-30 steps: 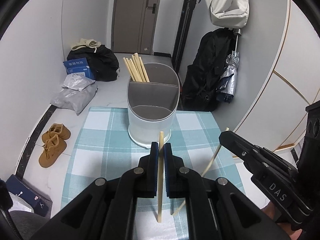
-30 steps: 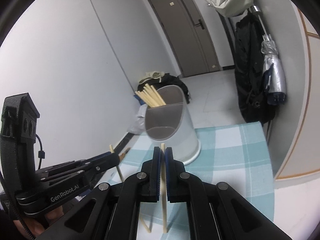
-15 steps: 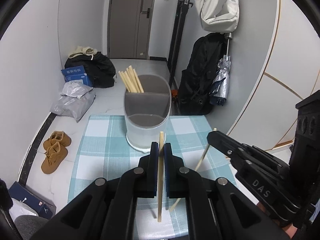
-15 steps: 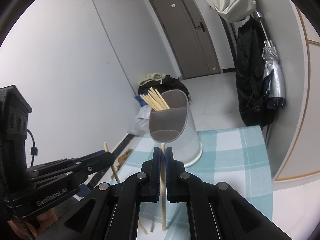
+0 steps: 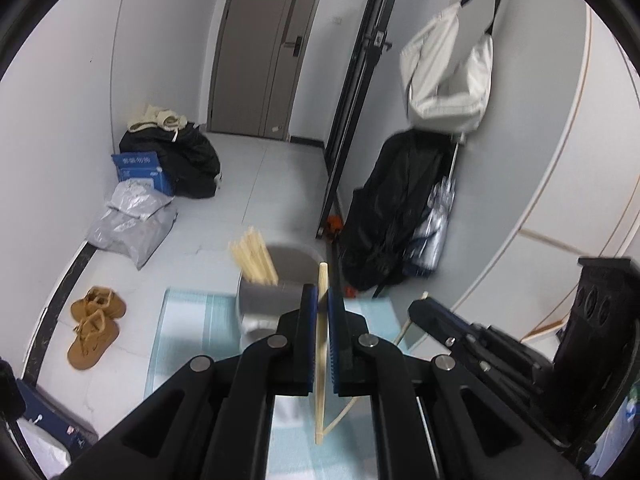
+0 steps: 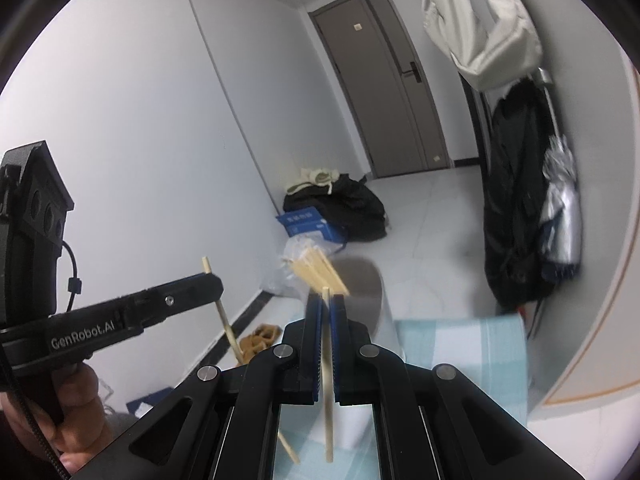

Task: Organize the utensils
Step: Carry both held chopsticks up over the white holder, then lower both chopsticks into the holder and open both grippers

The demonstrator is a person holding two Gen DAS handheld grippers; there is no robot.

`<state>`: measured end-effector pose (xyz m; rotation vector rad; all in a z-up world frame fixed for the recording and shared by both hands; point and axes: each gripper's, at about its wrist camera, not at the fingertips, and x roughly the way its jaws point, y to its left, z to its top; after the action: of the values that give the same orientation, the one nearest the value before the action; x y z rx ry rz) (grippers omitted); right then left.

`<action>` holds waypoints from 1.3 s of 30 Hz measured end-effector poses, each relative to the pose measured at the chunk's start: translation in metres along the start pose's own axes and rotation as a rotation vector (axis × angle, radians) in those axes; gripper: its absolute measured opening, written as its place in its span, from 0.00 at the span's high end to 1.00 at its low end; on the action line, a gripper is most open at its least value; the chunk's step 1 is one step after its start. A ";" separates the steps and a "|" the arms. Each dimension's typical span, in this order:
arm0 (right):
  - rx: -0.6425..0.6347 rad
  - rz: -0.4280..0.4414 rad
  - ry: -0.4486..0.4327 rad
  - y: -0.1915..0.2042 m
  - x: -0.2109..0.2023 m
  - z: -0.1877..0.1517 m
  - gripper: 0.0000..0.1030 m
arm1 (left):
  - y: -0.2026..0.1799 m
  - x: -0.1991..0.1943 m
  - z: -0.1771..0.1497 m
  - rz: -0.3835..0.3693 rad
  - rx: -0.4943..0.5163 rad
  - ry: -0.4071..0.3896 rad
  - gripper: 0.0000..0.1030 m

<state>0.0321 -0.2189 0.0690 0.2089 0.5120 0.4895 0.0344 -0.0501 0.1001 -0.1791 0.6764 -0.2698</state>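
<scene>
My left gripper (image 5: 319,300) is shut on a pale wooden chopstick (image 5: 321,360) held upright, high above the table. My right gripper (image 6: 327,308) is shut on a second chopstick (image 6: 328,380), also upright. Each gripper shows in the other's view: the right one (image 5: 424,312) and the left one (image 6: 212,284). A grey and white oval utensil holder (image 5: 276,300) stands on the table ahead and below, with several chopsticks (image 5: 254,256) in its far compartment. It also shows in the right wrist view (image 6: 360,292).
A teal and white checked cloth (image 5: 188,336) covers the table. On the floor lie brown shoes (image 5: 94,326), grey bags (image 5: 130,222), a blue box (image 5: 140,170) and black bags (image 5: 176,160). A black coat (image 5: 392,216) and white bag (image 5: 448,72) hang at right.
Both grippers have risen well above the table with their chopsticks; the holder now sits lower and smaller in both views. Both stay shut.
</scene>
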 end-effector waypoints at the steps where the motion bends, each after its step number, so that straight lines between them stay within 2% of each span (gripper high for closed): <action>1: -0.002 0.001 -0.004 0.000 0.002 0.008 0.97 | 0.000 0.001 0.011 -0.008 -0.008 -0.010 0.98; 10: -0.034 0.017 -0.037 -0.002 0.029 0.079 0.97 | 0.011 0.018 0.073 -0.028 -0.053 -0.081 0.98; 19: -0.080 0.019 -0.075 -0.005 0.065 0.128 0.97 | 0.035 0.057 0.102 -0.038 -0.114 -0.087 0.98; 27: -0.135 0.012 -0.067 -0.007 0.099 0.135 0.97 | 0.054 0.085 0.098 -0.022 -0.125 -0.076 0.98; 39: -0.365 0.046 0.023 0.014 0.128 0.104 0.97 | 0.070 0.098 0.074 -0.029 -0.134 -0.074 0.98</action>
<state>0.1778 -0.1506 0.1087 -0.1351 0.4328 0.6209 0.1684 -0.0075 0.0811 -0.3258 0.6188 -0.2449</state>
